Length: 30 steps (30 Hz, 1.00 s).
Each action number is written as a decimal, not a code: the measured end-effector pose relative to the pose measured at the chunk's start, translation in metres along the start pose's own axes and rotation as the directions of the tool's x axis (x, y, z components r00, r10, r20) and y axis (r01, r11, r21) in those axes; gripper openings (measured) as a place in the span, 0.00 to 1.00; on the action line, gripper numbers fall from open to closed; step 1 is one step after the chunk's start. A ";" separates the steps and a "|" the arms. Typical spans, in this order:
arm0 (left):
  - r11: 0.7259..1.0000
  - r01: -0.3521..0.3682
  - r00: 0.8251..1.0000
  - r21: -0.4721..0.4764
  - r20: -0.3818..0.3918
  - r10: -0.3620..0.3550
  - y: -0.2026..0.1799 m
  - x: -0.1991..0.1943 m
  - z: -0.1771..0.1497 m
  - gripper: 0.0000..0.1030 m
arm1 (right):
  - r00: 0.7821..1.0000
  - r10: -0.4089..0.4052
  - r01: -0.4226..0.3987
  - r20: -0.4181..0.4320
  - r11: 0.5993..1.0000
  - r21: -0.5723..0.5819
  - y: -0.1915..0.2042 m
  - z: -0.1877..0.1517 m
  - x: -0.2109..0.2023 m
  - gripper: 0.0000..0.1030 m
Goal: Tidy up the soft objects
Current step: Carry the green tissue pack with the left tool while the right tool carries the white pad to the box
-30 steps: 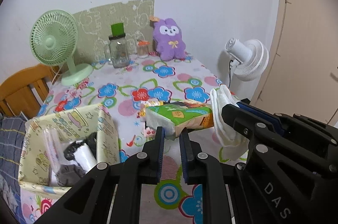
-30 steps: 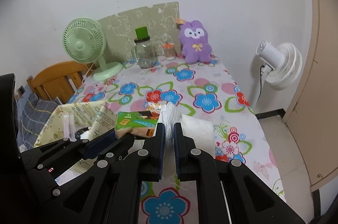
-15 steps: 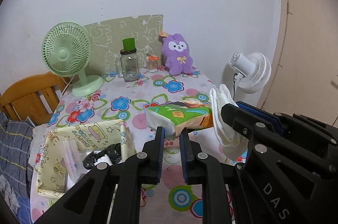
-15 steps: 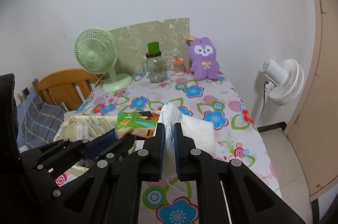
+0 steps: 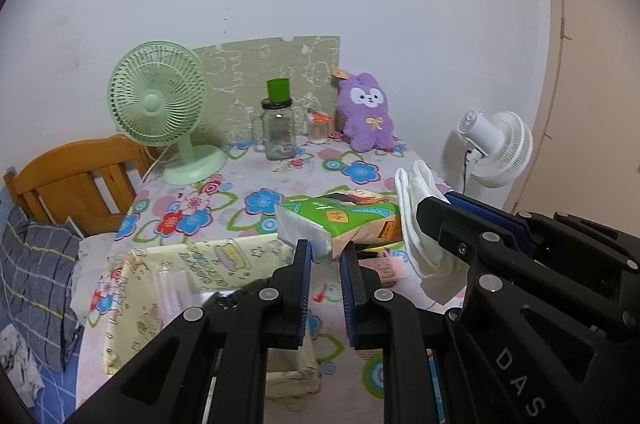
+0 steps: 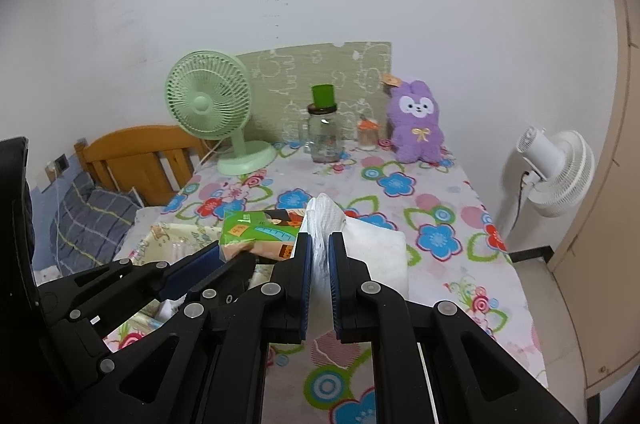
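My left gripper (image 5: 325, 251) is shut on a green tissue pack (image 5: 340, 220) and holds it in the air above the flowered table. The pack also shows in the right wrist view (image 6: 256, 231). My right gripper (image 6: 319, 244) is shut on a white tissue (image 6: 324, 224) pulled from the pack; the tissue hangs at the right in the left wrist view (image 5: 420, 224). A pale yellow storage box (image 5: 192, 288) with dark and clear items inside stands below and left of the pack. A purple plush rabbit (image 5: 366, 118) sits at the table's far end.
A green desk fan (image 5: 160, 108), a glass jar with a green lid (image 5: 278, 128) and a small jar (image 5: 319, 128) stand at the back. A white fan (image 5: 496, 148) stands off the table's right edge. A wooden bed headboard (image 5: 76, 180) and blue bedding lie left.
Both grippers have risen and drawn back from the table with the pack and tissue still held. The box and table now lie lower and farther in view.
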<state>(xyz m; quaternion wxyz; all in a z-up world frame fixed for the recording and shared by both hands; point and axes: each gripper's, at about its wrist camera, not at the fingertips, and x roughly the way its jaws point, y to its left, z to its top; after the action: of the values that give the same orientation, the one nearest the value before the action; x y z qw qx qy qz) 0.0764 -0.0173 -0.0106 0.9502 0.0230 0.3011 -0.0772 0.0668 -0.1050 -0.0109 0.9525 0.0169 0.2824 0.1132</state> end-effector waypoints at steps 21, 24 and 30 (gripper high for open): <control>0.994 -0.095 0.995 -0.056 -0.023 0.094 0.078 0.005 -0.004 0.12 | 0.993 0.107 -0.109 -0.040 0.991 -0.073 0.073 0.017 0.041 0.11; 0.992 -0.107 0.994 -0.063 -0.036 0.104 0.088 0.008 -0.009 0.12 | 0.991 0.120 -0.124 -0.059 0.989 -0.084 0.083 0.016 0.048 0.11; 0.989 -0.134 0.989 -0.067 -0.070 0.129 0.106 0.015 -0.019 0.12 | 0.983 0.152 -0.162 -0.105 0.982 -0.096 0.101 0.013 0.065 0.11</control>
<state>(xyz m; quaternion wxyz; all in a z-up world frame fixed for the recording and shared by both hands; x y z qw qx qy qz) 0.0948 0.0872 -0.0354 0.9431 0.0114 0.3323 -0.0026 0.1055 0.0085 -0.0251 0.9253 -0.0160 0.3199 0.2032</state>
